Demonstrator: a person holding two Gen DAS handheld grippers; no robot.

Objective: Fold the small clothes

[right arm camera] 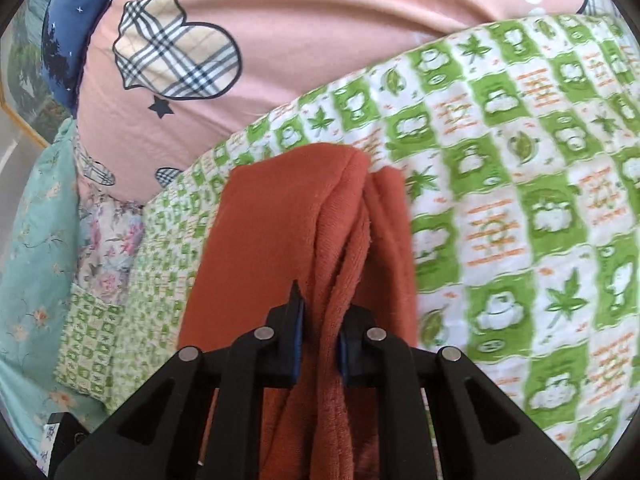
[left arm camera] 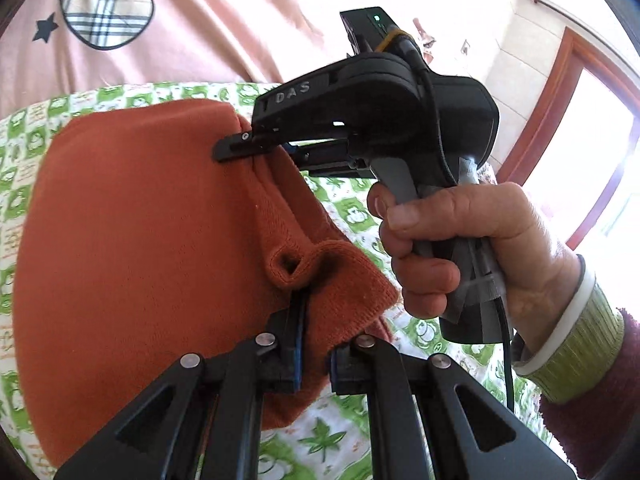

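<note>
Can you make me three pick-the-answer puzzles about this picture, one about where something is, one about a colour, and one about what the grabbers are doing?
1. Where does the orange garment lie?
A. on the green frog-print blanket
B. in a basket
C. on a chair

2. What colour is the big quilt behind it?
A. yellow
B. pink
C. black

3. What are both grippers doing?
A. hanging open
B. pinching the garment
C. holding a hanger

Answers: 1 A, frog-print cloth shows all around it. 2 B, pink with plaid shapes. 3 B, the left gripper and right gripper each have cloth between their fingers.

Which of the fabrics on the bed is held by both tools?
The plain rust-orange garment; left tool and right tool pinch it. The green-patterned blanket lies beneath.
</note>
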